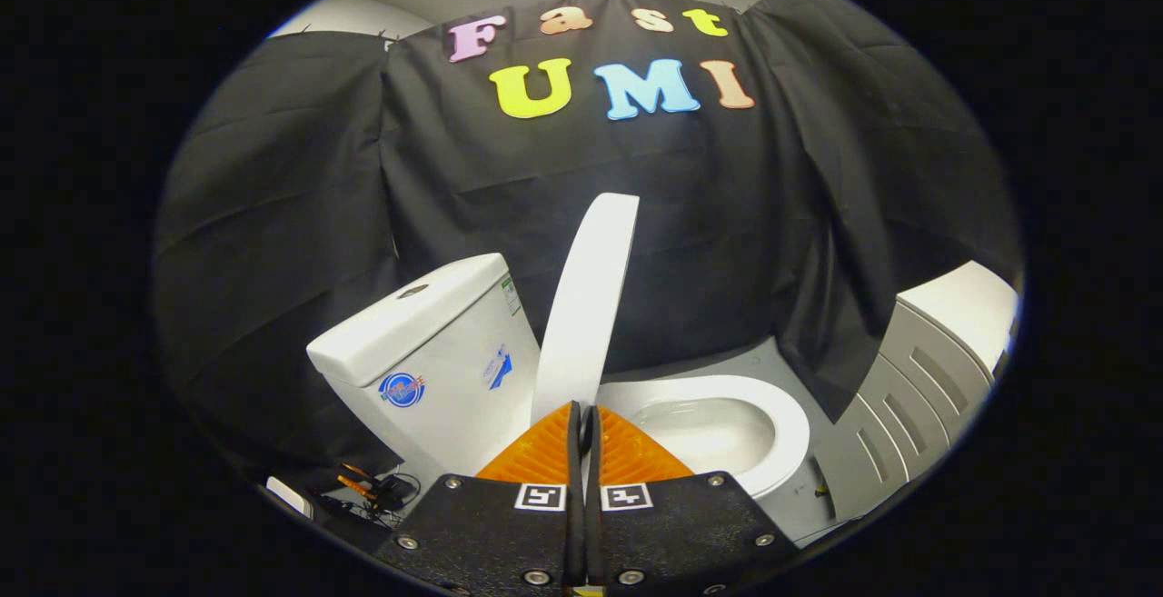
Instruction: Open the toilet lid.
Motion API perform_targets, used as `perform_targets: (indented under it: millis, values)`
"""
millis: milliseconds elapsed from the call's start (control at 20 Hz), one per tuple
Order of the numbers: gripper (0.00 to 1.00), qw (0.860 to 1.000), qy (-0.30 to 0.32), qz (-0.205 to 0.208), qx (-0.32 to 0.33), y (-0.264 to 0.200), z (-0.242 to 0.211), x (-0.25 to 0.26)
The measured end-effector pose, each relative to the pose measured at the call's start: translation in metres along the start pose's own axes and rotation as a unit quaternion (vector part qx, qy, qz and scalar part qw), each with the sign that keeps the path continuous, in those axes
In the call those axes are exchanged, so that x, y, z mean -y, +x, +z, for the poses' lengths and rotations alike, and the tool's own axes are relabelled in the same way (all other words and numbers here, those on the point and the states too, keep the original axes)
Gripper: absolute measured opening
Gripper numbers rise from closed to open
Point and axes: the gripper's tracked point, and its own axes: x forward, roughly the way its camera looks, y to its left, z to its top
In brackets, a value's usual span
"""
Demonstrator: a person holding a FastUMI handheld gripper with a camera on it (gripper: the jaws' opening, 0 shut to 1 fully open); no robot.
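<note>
The white toilet lid (589,306) stands raised, nearly upright and seen edge-on, between the cistern (436,352) and the open bowl. The seat ring (789,420) lies flat around the bowl, to the right of the lid. My gripper (582,410) is shut, its two fingers side by side with only a thin slit between them. The tips sit right at the lid's lower near edge. A pale sliver shows in the slit, but I cannot tell whether any part of the lid is pinched there.
A grey-and-white cabinet with slotted doors (918,388) stands to the right of the toilet. Cables and a small dark device (382,490) lie on the floor left of the cistern. Black cloth walls close in behind.
</note>
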Motion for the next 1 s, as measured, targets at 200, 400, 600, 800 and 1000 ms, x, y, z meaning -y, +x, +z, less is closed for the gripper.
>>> perform_targets:
  millis: [200, 400, 600, 800, 1000]
  values:
    - [0.0, 1.0, -0.014, 0.011, 0.005, 0.001, 0.004, -0.02]
    - [0.0, 0.999, -0.029, 0.017, 0.008, 0.006, 0.007, -0.038]
    - [0.0, 0.998, -0.055, 0.023, 0.016, 0.01, 0.009, -0.059]
    - [0.0, 0.997, -0.069, 0.031, 0.025, 0.015, 0.009, -0.078]
    - [0.0, 0.996, -0.078, 0.049, 0.022, 0.019, 0.006, -0.1]
